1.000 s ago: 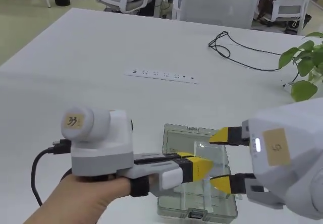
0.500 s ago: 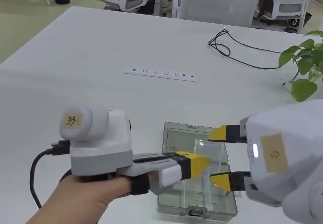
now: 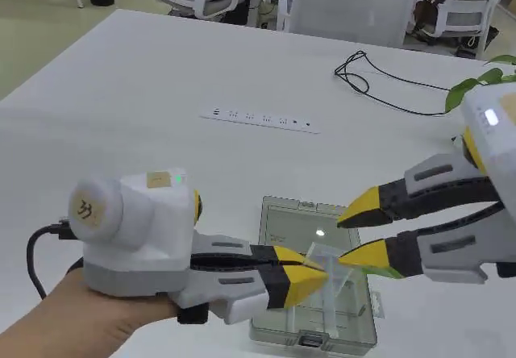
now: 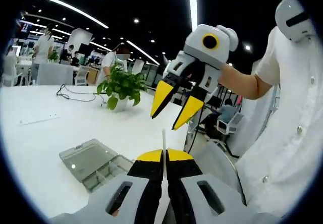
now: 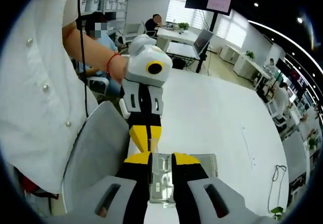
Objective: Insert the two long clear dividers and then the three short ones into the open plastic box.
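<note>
The clear plastic box (image 3: 311, 339) lies open near the table's front edge, its lid (image 3: 298, 225) flat behind it; it also shows as the box (image 4: 96, 163) and the box (image 5: 204, 161). My left gripper (image 3: 310, 276) reaches in from the left, above the box, shut on a clear divider (image 3: 332, 281). In its own view the divider (image 4: 163, 143) stands edge-on between the left gripper (image 4: 164, 156) jaws. My right gripper (image 3: 340, 237) hovers over the box's right side, open, with its lower jaw close to the divider. It appears as the right gripper (image 4: 164, 123) with spread jaws.
A white power strip (image 3: 262, 120) lies mid-table. A black cable (image 3: 379, 80) loops at the back right, beside a green plant (image 3: 484, 108). Office chairs (image 3: 347, 7) line the far edge. People sit at desks in the room behind.
The right gripper has risen and swung to the right, its jaws now closer together. The left gripper has rolled and carried the divider a little further over the box.
</note>
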{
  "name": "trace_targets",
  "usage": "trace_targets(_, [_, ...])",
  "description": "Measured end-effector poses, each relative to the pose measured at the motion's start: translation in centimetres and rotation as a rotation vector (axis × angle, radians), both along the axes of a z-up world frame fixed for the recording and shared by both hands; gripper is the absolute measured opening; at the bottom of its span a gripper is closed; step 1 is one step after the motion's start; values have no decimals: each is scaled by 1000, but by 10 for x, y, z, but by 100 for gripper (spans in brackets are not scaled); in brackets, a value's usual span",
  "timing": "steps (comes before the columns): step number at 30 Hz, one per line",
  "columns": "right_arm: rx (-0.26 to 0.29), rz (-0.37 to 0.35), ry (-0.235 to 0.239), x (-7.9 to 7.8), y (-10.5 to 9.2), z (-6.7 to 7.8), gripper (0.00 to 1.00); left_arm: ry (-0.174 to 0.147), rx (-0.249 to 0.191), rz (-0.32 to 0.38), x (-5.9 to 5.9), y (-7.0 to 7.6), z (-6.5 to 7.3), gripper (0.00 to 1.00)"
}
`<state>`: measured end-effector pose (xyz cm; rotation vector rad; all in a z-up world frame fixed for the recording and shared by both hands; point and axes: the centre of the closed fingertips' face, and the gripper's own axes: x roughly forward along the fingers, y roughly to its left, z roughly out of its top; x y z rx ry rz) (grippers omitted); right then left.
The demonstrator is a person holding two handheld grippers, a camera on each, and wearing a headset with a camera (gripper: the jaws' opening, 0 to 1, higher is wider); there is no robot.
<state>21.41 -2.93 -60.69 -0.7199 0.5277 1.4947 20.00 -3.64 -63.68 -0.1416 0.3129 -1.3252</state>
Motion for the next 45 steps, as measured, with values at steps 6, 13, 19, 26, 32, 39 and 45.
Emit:
trace_targets(6, [-3,75,104,-15,4,-1,11,-45,-32,-35,-6,0,11,0])
trace_targets(13, [-31,132,160,-25,8,-12,9,-76,-29,-65,-14,-1,13,0])
trace_targets(19, [-19,152,226,-33,10,-12,6,-72,-51,-64,-14,1,15,0])
trace_targets(26, [-3,156,273,-38,11,-12,3,-82,-59,-68,-15,1,17,0])
trace_targets(32, [-3,160,279,-41,11,-13,2,-86,-56,-69,-16,1,15,0])
trace_targets(39, [0,154,269,-40,11,-14,2,-79,-55,-58,-15,1,14,0])
trace_targets(45, [1,149,260,-40,10,-15,2,-82,-14,-53,-16,3,5,0])
